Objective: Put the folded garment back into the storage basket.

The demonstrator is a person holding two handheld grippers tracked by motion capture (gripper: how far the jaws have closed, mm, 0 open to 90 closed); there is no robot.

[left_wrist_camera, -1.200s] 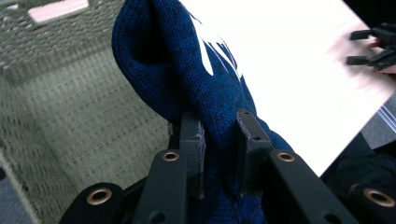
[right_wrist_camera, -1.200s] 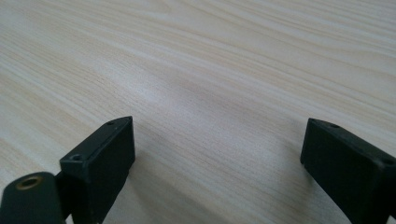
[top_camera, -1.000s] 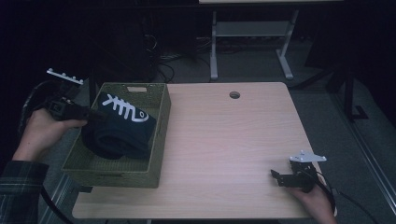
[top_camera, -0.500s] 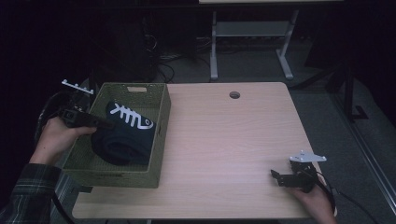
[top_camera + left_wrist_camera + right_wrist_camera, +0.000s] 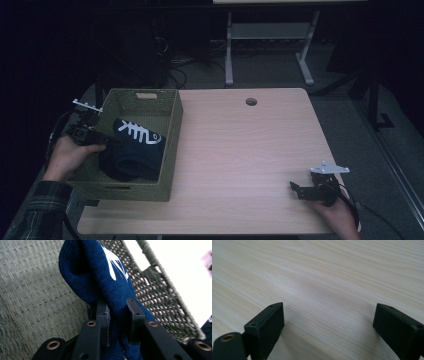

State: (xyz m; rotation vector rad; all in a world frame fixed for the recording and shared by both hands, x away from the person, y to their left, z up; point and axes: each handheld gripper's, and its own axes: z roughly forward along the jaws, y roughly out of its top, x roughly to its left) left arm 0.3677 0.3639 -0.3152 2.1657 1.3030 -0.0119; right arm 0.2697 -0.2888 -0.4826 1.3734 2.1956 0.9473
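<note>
At the far left of the high view, a hand in a plaid sleeve [image 5: 37, 212] holds the left gripper [image 5: 112, 141] over the left wall of a green woven basket [image 5: 172, 132]. The basket stands on the left part of the wooden table [image 5: 240, 150], along its left edge, and its near wall is close to the near-left corner. Inside the basket there is a dark blue knitted garment [image 5: 132, 152] with a white fishbone pattern on it. The garment fills the near half of the basket and leans toward the right wall. In the left gripper view, the left gripper [image 5: 117, 312] has its two black jaws pressed on a fold of the blue garment [image 5: 95, 272]; the gap between them is narrow and full of cloth. The cloth rises up from the jaws, and the woven floor and one wall of the basket [image 5: 32, 290] are behind it.

In the middle, the table top is bare wood with a small round hole [image 5: 251, 101] near the far edge.

At the right, near the near-right corner of the table, the other hand holds the right gripper [image 5: 296, 190] low on the table top, pointing to the left. In the right gripper view, the right gripper [image 5: 328, 322] has its jaws wide apart, with nothing between them, just the table [image 5: 324, 277].
</note>
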